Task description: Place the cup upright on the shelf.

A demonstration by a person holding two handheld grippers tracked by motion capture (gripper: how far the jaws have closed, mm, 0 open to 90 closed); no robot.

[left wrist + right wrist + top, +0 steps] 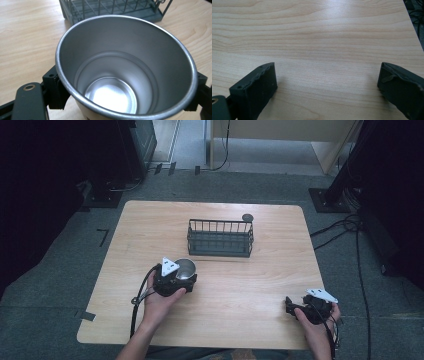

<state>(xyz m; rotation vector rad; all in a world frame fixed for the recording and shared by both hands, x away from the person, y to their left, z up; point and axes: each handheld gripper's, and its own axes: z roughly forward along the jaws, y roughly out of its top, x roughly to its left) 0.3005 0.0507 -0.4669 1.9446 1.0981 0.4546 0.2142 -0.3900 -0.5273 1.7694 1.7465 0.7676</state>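
A shiny metal cup (pixel 186 268) (pixel 125 70) stands mouth up between the jaws of my left gripper (pixel 181 280) (pixel 125 100), which is shut on its sides at the table's front left. The cup is empty inside. Behind it, at the middle of the table, stands a dark wire basket (pixel 220 237) (pixel 112 10). My right gripper (pixel 290 306) (pixel 325 87) rests at the front right corner, jaws wide open over bare wood with nothing between them.
The wooden table (pixel 260 280) has rounded corners. A small dark round object (pixel 247 217) lies just behind the basket's right end. Cables (pixel 350 227) run across the grey floor at the right, and dark stands flank the table.
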